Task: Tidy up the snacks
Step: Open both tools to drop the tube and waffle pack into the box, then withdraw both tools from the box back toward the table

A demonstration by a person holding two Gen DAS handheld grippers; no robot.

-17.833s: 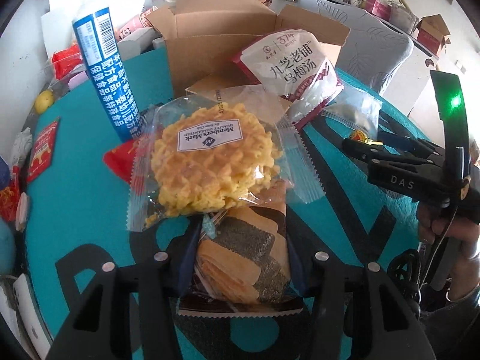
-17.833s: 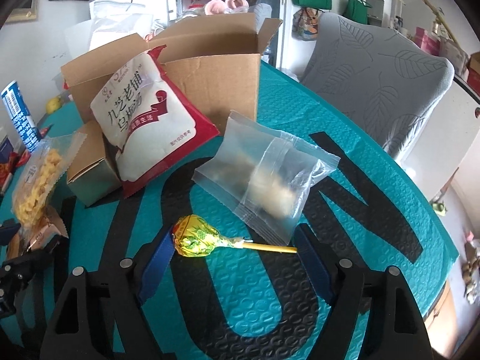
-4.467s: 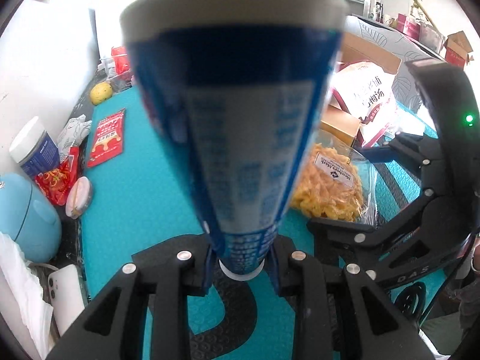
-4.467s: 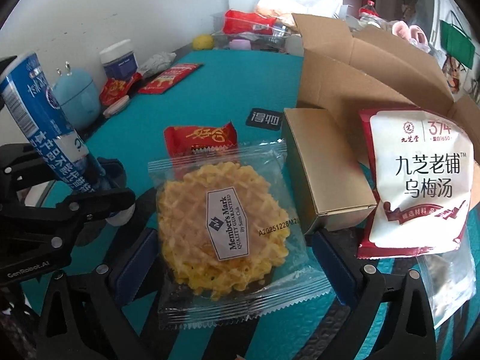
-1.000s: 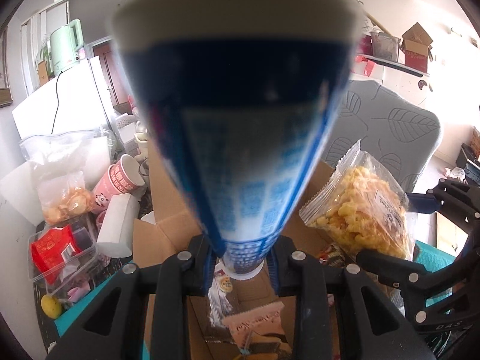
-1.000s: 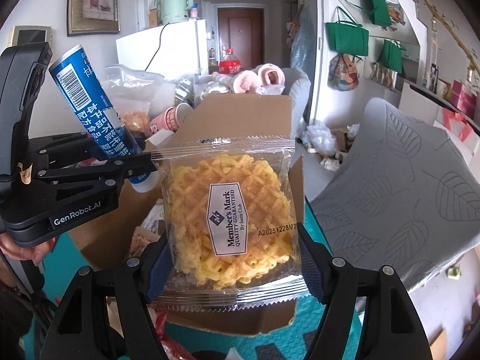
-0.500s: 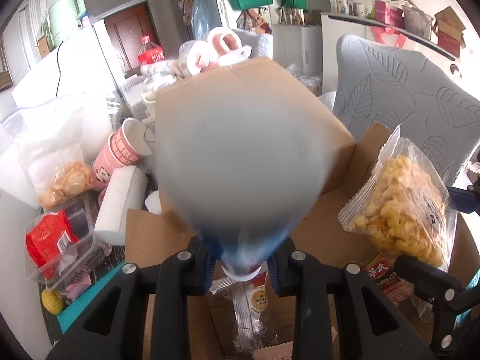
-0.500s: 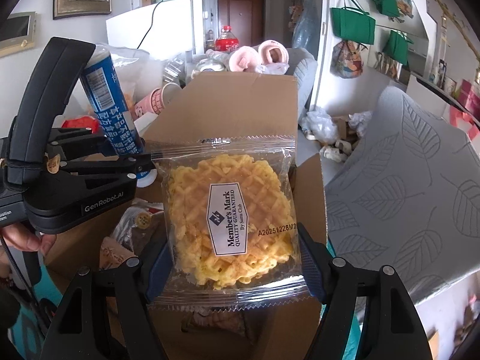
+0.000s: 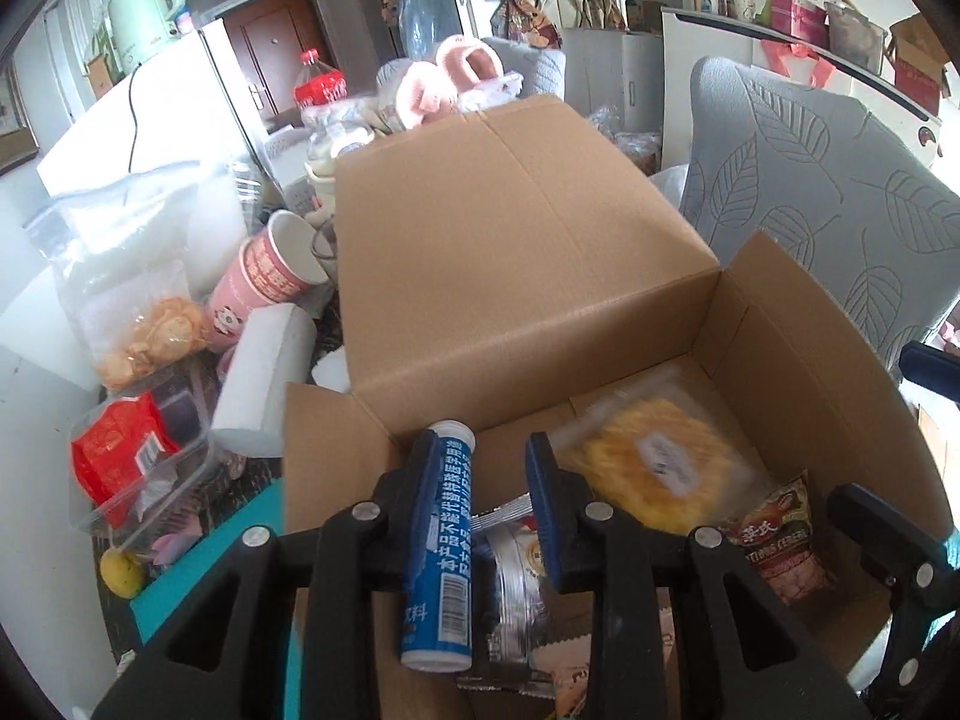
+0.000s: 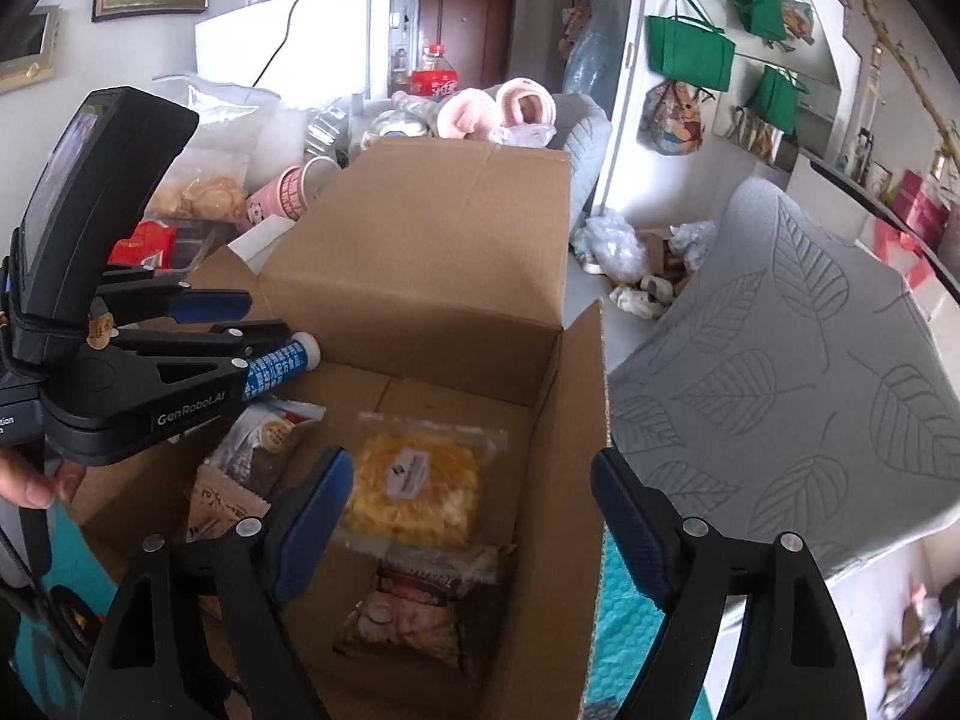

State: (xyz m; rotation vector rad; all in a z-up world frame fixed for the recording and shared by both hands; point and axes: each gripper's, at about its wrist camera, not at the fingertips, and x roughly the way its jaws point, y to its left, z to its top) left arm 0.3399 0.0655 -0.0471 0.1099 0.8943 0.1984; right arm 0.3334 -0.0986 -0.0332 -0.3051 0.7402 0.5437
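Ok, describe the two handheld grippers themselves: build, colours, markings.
Both are black plastic, with trusswork arms dotted with silver bolts and fingers lined in blue pads. The left gripper bears white "GenRobot.AI" lettering, a tall black housing on top and a small tan sticker. The right gripper matches it in build; no lettering shows on it here.

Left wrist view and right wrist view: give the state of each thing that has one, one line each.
cardboard box: flaps open.
waffle pack: sealed, lying flat on the box floor, not gripped.
blue tube: capped, tilted, gripped over the box.
left gripper: shut on the blue tube.
right gripper: open and empty; its jaws have just been opening.
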